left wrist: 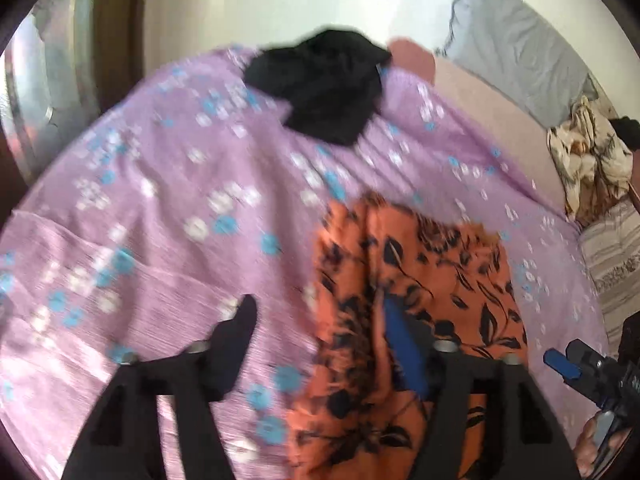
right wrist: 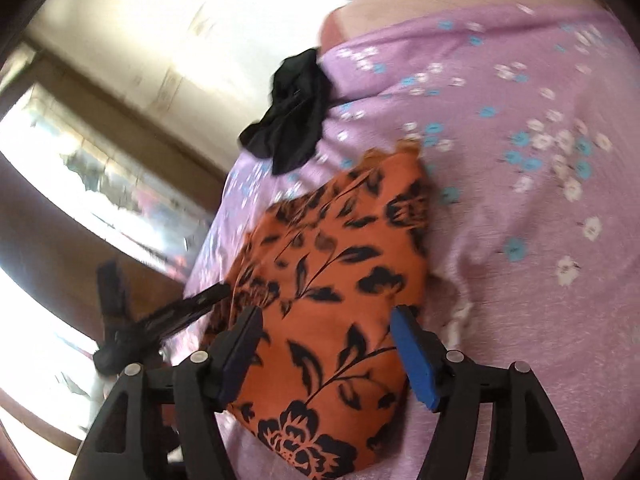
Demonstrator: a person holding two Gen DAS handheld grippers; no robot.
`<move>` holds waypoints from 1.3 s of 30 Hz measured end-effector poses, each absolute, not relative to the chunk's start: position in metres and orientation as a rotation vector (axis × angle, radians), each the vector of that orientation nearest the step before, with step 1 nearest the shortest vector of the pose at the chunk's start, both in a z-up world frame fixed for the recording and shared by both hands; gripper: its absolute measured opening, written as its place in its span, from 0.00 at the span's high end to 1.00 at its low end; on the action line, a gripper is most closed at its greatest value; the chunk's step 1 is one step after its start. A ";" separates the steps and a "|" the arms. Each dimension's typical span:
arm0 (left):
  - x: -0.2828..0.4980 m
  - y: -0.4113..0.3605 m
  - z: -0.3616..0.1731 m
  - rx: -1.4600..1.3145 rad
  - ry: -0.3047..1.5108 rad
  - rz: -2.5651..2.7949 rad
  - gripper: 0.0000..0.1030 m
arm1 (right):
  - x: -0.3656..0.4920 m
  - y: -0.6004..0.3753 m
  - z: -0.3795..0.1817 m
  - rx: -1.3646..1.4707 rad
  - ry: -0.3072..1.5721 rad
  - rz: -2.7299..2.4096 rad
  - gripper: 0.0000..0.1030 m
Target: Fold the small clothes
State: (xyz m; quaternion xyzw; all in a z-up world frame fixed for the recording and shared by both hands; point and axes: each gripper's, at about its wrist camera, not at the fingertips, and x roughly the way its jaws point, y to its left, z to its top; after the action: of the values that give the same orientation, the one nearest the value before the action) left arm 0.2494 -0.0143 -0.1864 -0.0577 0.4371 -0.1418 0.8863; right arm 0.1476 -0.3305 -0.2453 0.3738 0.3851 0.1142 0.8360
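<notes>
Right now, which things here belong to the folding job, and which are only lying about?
For the job: orange floral garment, black garment, left gripper, right gripper.

Lying about: purple floral bedsheet, grey pillow, cream patterned cloth.

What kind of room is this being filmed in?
Most likely a bedroom. The clothes lie on a bed covered by a lilac flowered sheet, a grey pillow sits at its far end against the wall, and a window is beside it.
</notes>
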 end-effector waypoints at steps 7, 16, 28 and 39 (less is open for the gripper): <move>0.261 0.003 -0.200 -0.142 1.012 -0.285 0.28 | 0.151 -0.340 -0.264 0.902 0.871 0.219 0.29; 0.234 -0.020 -0.186 -0.056 0.907 -0.317 0.25 | 0.155 -0.331 -0.270 0.881 0.892 0.229 0.29; 0.229 -0.046 -0.188 0.161 0.838 -0.260 0.23 | 0.160 -0.321 -0.274 0.837 0.906 0.230 0.29; 0.228 -0.054 -0.192 0.175 0.845 -0.254 0.23 | 0.161 -0.321 -0.275 0.846 0.907 0.229 0.29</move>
State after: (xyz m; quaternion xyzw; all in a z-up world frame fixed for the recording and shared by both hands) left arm 0.2276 -0.0539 -0.1919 0.0848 0.4084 -0.1227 0.9005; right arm 0.1605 -0.3212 -0.2747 0.3955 0.4239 0.1072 0.8077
